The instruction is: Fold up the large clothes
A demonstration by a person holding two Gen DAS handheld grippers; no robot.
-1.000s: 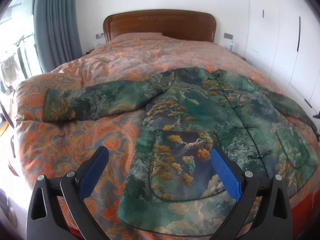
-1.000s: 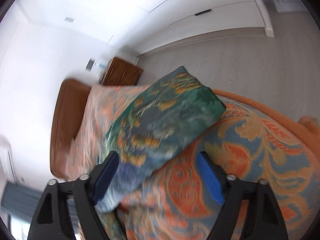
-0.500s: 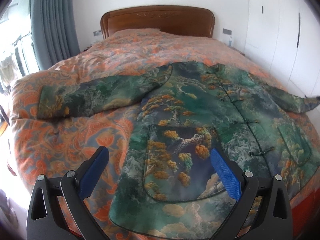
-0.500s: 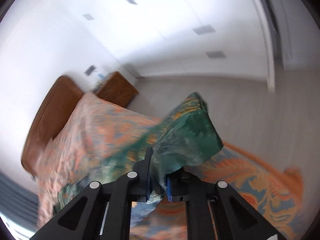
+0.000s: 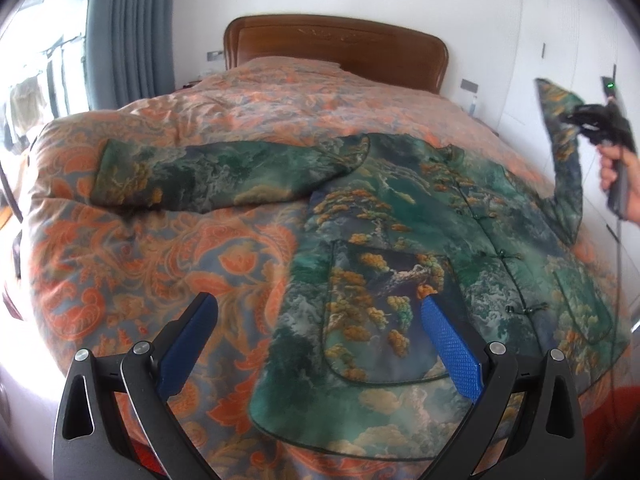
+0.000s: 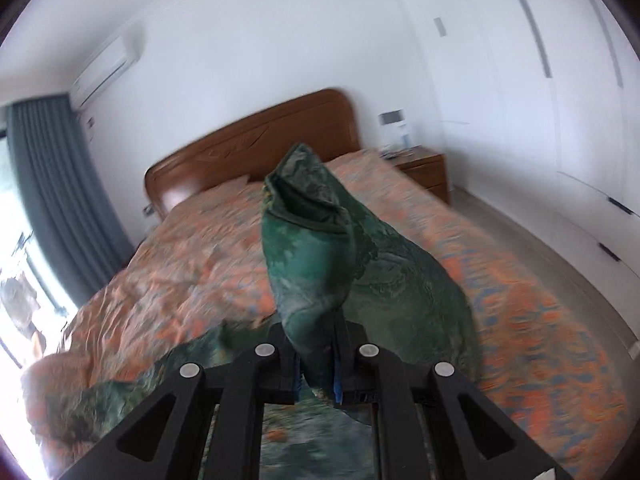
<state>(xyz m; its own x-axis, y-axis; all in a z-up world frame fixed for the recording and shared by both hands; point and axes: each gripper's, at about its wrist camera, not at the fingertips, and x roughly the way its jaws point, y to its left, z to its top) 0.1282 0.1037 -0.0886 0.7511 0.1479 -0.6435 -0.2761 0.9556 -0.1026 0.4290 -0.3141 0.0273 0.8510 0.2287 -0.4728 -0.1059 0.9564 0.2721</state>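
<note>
1. Left wrist view: my left claw (image 5: 318,344) is spread wide with nothing between its blue pads, hovering over the near hem of the jacket (image 5: 420,248), which lies front-up on the bed (image 5: 168,256) just ahead of it.
2. Far to the right of that claw, a hand (image 5: 620,184) holds my right claw (image 5: 582,118) up off the bed, with the right sleeve (image 5: 564,168) hanging from it.
3. Right wrist view: the right claw (image 6: 316,372) is pressed together, pinching the sleeve (image 6: 316,256) just behind its cuff, which stands up ahead of the jaws.
4. Risk, as I judge it: the pinch takes only a narrow bite of thick fabric, so a quick swing across could pull it free.
5. Lifting higher could drag the jacket's body askew, since nothing pins it.
</note>
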